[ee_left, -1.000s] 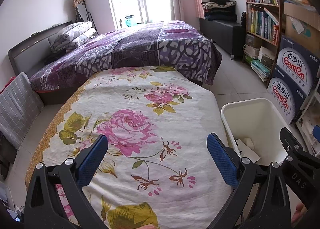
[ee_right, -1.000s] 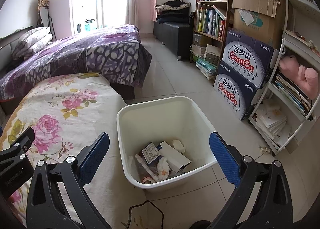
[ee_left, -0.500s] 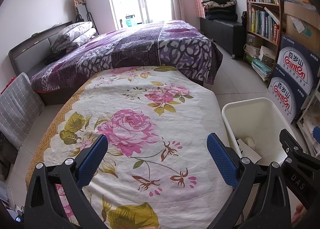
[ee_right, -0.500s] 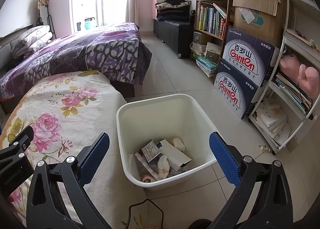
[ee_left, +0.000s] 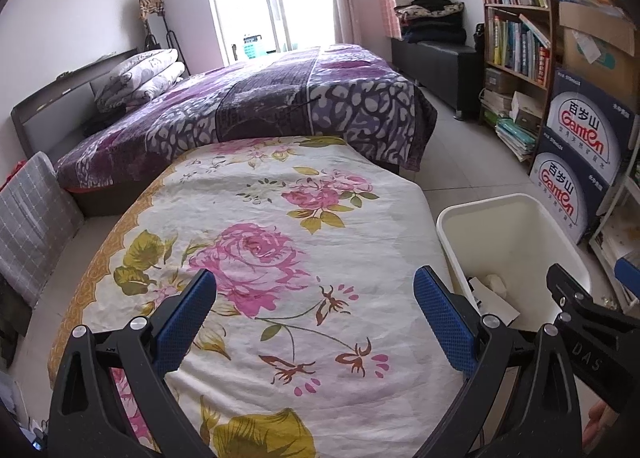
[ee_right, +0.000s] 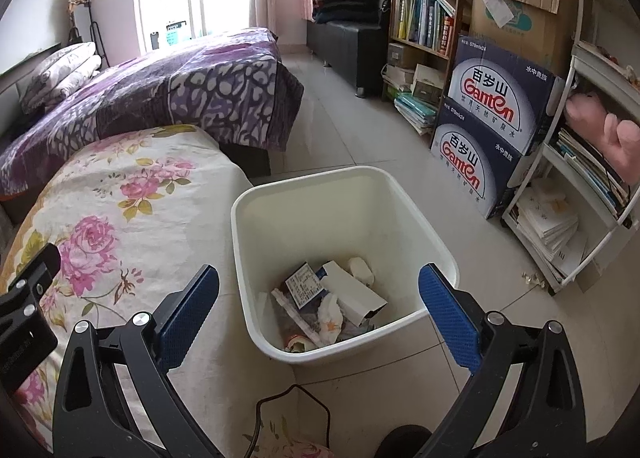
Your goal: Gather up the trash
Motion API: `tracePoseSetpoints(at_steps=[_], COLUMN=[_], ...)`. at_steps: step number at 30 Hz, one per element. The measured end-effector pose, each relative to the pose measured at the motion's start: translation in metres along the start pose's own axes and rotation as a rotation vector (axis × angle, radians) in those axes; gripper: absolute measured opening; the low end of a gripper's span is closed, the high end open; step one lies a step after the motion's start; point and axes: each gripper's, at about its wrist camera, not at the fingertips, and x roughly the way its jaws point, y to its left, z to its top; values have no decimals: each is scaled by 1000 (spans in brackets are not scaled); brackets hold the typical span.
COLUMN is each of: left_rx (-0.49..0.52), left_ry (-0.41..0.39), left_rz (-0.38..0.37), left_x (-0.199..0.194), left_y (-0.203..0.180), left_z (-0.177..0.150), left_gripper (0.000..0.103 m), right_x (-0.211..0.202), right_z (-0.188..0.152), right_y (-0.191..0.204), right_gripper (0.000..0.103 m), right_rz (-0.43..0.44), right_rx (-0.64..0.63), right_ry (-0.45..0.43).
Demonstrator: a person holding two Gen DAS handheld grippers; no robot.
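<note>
A white plastic bin (ee_right: 400, 202) stands on the tiled floor beside the floral-covered table (ee_right: 132, 194). It holds trash: a white carton (ee_right: 354, 292), a printed packet (ee_right: 305, 284), crumpled tissue (ee_right: 330, 308). My right gripper (ee_right: 318, 308) is open and empty, hovering above the bin's near side. My left gripper (ee_left: 314, 314) is open and empty above the floral cloth (ee_left: 280, 250), with the bin (ee_left: 516, 226) to its right. No loose trash shows on the cloth.
A bed with a purple blanket (ee_left: 280, 106) lies behind the table. Ganten boxes (ee_right: 492, 130) and bookshelves (ee_right: 424, 18) line the right wall. A white rack (ee_right: 592, 186) stands right of the bin. A black cable (ee_right: 280, 410) lies on the floor.
The right gripper has drifted slightly back and up, so the bin sits a little lower in its view. The left view is nearly unchanged. Both grippers stay open.
</note>
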Motion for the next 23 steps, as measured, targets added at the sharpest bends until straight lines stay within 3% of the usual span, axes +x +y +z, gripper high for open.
tracePoseSetpoints(at_steps=[23], left_rx=[-23], left_ry=[52], left_rz=[-18], left_x=[8], left_y=[2], left_z=[-1], left_gripper=[95], right_x=[0], right_z=[3], right_y=[-2], right_gripper=[96], right_rz=[2], right_rx=[0], right_ry=[-3])
